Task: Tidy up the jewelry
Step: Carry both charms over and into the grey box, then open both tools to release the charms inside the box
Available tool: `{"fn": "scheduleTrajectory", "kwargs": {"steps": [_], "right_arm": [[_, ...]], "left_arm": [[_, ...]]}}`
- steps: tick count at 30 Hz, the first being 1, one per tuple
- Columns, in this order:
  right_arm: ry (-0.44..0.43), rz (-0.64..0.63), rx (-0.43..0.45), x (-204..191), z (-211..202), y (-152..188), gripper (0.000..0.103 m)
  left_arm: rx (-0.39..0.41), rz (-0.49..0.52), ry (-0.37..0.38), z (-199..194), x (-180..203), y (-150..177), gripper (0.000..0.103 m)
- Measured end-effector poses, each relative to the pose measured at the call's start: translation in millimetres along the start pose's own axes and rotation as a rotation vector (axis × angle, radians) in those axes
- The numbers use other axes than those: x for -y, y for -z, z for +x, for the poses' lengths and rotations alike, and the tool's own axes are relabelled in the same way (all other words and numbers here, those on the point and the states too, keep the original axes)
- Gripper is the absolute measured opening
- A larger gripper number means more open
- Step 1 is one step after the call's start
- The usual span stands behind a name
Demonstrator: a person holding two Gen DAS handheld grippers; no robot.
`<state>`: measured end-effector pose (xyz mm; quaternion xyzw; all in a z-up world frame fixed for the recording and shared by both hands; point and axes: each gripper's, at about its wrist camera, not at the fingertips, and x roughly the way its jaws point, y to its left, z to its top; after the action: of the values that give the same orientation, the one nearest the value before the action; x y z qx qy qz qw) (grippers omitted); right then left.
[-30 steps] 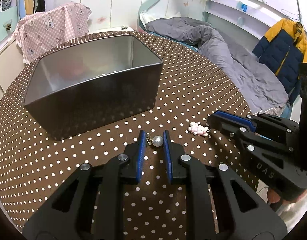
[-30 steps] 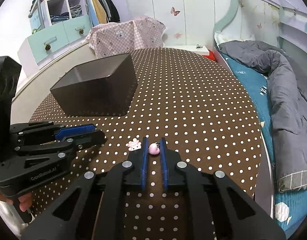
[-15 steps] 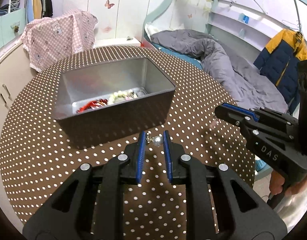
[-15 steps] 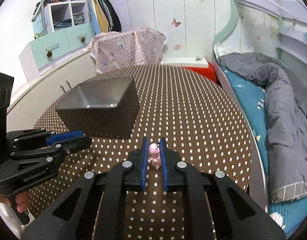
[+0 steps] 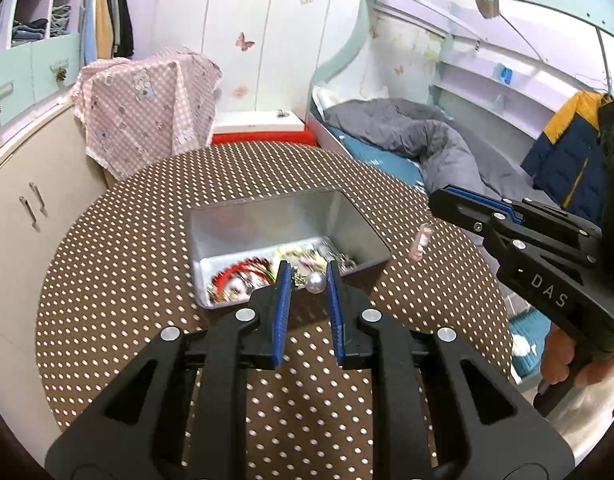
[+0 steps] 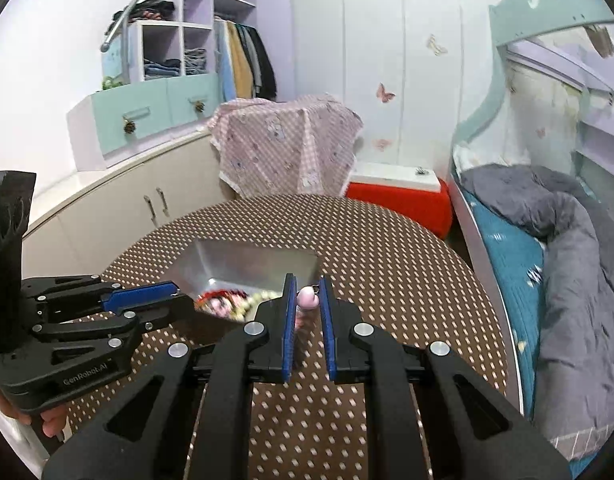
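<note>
My left gripper (image 5: 309, 276) is shut on a pearl earring (image 5: 316, 282) and holds it high above the near edge of a grey metal box (image 5: 363, 236) that holds red and pearl jewelry (image 5: 247, 276). My right gripper (image 6: 305, 295) is shut on a pink charm (image 6: 307, 298), whose lower part dangles below the fingers, and hovers just right of the box (image 6: 251, 264). In the left wrist view the right gripper (image 5: 435, 200) is seen with the pink charm (image 5: 421, 242) hanging from its tip. The left gripper (image 6: 183, 300) shows in the right wrist view over the box's left side.
The box stands on a round table with a brown polka-dot cloth (image 5: 115, 264). A cabinet (image 5: 23, 216) is at the left, a pink checked cloth (image 5: 147, 116) behind, a red stool (image 6: 399, 200) and a bed with a grey duvet (image 6: 567, 272) at the right.
Both grippers have lifted off the table with their pieces and risen high, moving toward the box. The box's inside and its jewelry have come into view.
</note>
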<state>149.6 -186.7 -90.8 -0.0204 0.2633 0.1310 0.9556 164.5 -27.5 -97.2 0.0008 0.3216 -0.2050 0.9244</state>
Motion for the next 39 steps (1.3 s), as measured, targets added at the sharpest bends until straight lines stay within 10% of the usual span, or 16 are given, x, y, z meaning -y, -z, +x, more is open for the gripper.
{"fn": "scheduleTrajectory", "kwargs": {"steps": [21,25,39], "right_arm": [[-0.088,-0.025,-0.040,-17,40,-15,0.017],[-0.062,-0.016,-0.041,-13,39,-14,0.039],[-0.021,0.012,-0.040,-5,29,-10,0.057]], "left_arm": [[-0.012,-0.046,-0.099,17,-20,-13,0.019],[-0.001,-0.062,-0.131,16,-23,-14,0.074],[0.006,-0.088,-0.167,3,-32,-9,0.074]]}}
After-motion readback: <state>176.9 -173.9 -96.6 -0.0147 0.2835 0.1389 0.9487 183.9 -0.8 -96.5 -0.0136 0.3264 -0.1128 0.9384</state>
